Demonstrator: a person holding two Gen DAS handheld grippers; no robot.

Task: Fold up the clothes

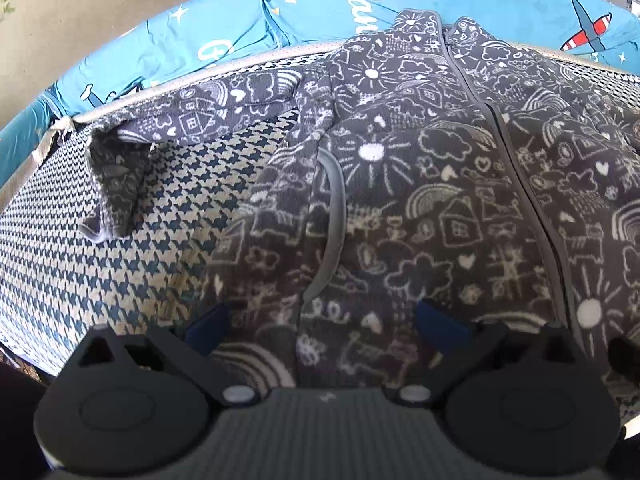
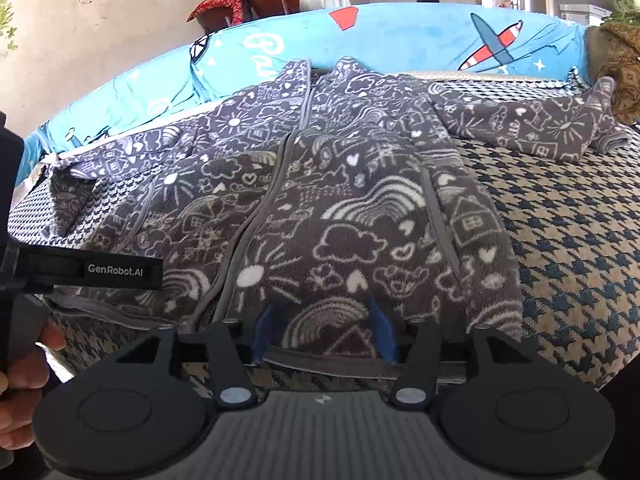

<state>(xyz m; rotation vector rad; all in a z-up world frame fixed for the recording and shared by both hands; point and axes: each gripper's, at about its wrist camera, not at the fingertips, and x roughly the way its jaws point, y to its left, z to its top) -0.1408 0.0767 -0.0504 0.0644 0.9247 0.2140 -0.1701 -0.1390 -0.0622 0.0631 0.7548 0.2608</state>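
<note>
L gripper (image 1: pixel 324 320): jaws spread wide, low over the jacket (image 1: pixel 420 184) hem, blue pads either side of the fabric w/o pinching it. R gripper (image 2: pixel 324 330): jaws parted, hem edge between the blue pads; can't tell if they touch the cloth. A hand (image 2: pixel 20 376) holds the other tool at left of the R view. Jacket, grey fleece w/ white doodles, lies front-up, zip (image 2: pixel 256 216) closed, on the houndstooth cover (image 2: pixel 572 240); sleeves out to both sides. Behind: blue blanket (image 2: pixel 400 36) w/ planes.
</note>
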